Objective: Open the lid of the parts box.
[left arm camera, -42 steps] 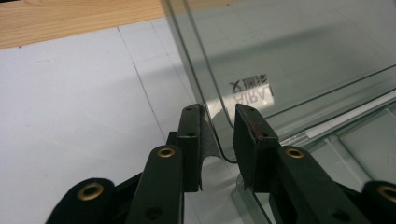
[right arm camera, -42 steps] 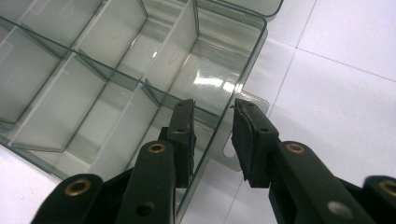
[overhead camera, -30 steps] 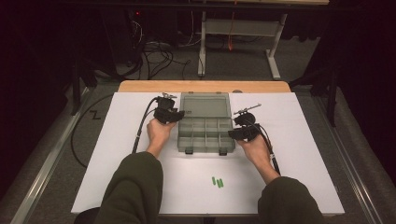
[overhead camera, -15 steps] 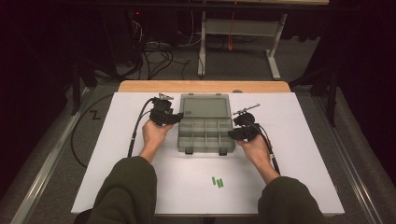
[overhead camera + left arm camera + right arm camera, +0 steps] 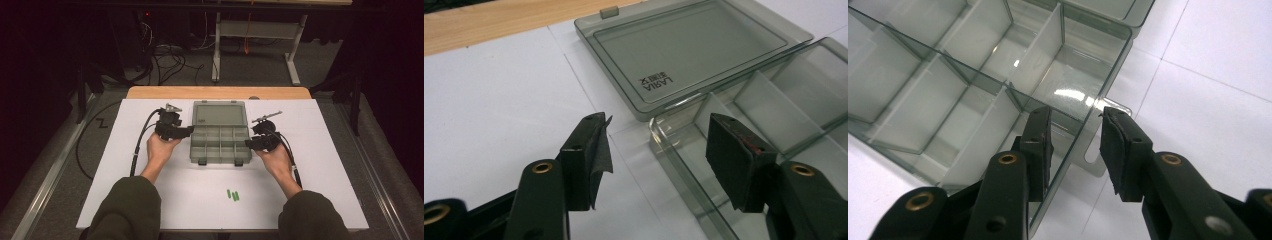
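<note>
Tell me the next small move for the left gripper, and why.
Probably draw the left gripper clear of the organizer box and toward the green pieces. Its jaws have just been opening and grip nothing; the lid lies flat open, the compartments look empty, and the right gripper straddles the box wall.
</note>
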